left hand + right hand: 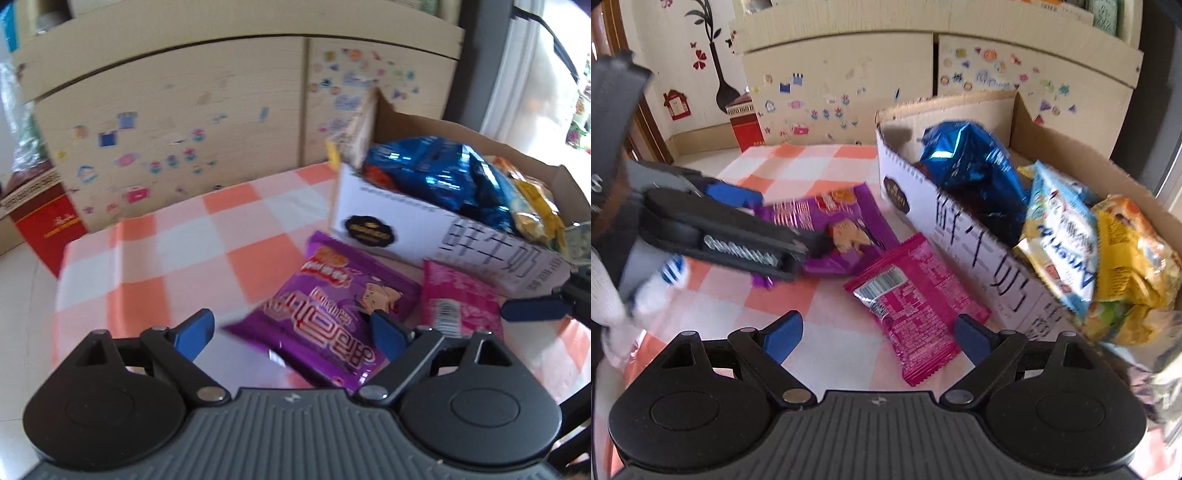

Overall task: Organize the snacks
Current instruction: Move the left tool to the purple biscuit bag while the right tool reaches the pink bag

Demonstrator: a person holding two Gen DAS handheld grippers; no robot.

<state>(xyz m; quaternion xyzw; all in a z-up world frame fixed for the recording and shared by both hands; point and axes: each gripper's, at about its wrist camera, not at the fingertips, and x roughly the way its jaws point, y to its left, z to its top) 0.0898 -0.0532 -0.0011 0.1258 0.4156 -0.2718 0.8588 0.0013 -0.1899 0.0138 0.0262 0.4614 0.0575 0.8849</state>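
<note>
Left wrist view showed the left gripper (291,332) spread wide over the purple snack bag (328,325), holding nothing. That bag lay flat on the checkered bench (147,251), just beside the pink snack bag (461,306). Right wrist view showed the right gripper (877,334) spread wide too, with the pink bag partly between its fingers but not pinched. Both bags lay next to the cardboard box (960,229), which held a blue bag (971,166) and yellow bags (1126,266).

Purple snack packet (325,321) and pink packet (916,306): flat on checked surface (147,251), beside snack-filled cardboard box (960,221).
</note>
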